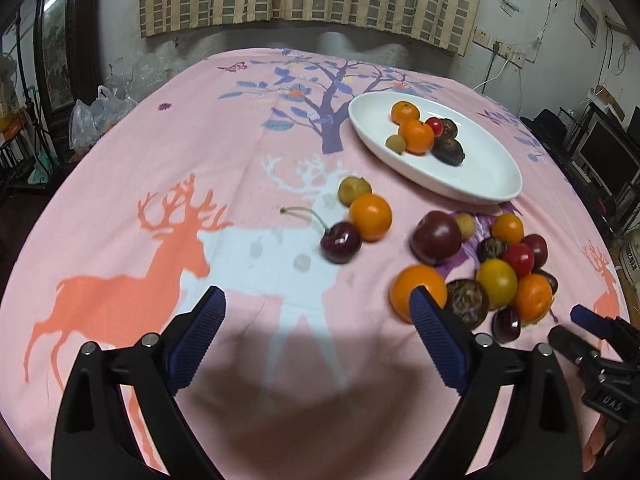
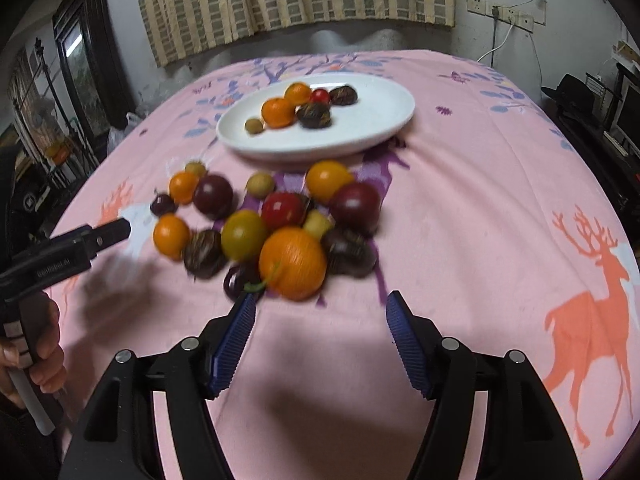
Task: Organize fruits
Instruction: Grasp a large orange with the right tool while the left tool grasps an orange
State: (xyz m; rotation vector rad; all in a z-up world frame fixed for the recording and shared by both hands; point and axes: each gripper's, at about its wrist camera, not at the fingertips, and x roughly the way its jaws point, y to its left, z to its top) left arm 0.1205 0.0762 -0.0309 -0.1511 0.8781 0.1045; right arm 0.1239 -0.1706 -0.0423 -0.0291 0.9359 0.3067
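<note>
A white oval plate (image 1: pixel 480 184) (image 2: pixel 360 136) at the far side of the table holds two small oranges, a red tomato, two dark brown fruits and a small tan one. Nearer, several loose fruits lie in a pile (image 1: pixel 500 272) on the cloth, with a big orange (image 2: pixel 292 262) at its front. A stemmed dark cherry (image 1: pixel 340 242) and a small orange (image 1: pixel 370 217) lie apart to the left. My left gripper (image 1: pixel 316 296) (image 2: pixel 116 232) stands open and empty, left of the pile. My right gripper (image 2: pixel 320 298) (image 1: pixel 580 316) is open and empty, just short of the big orange.
A pink tablecloth (image 1: pixel 160 184) printed with deer and trees covers the table. Plastic bags (image 1: pixel 100 116) lie beyond its far left edge. A curtain and a wall with sockets stand behind. A hand (image 2: pixel 36 352) holds the left gripper's handle.
</note>
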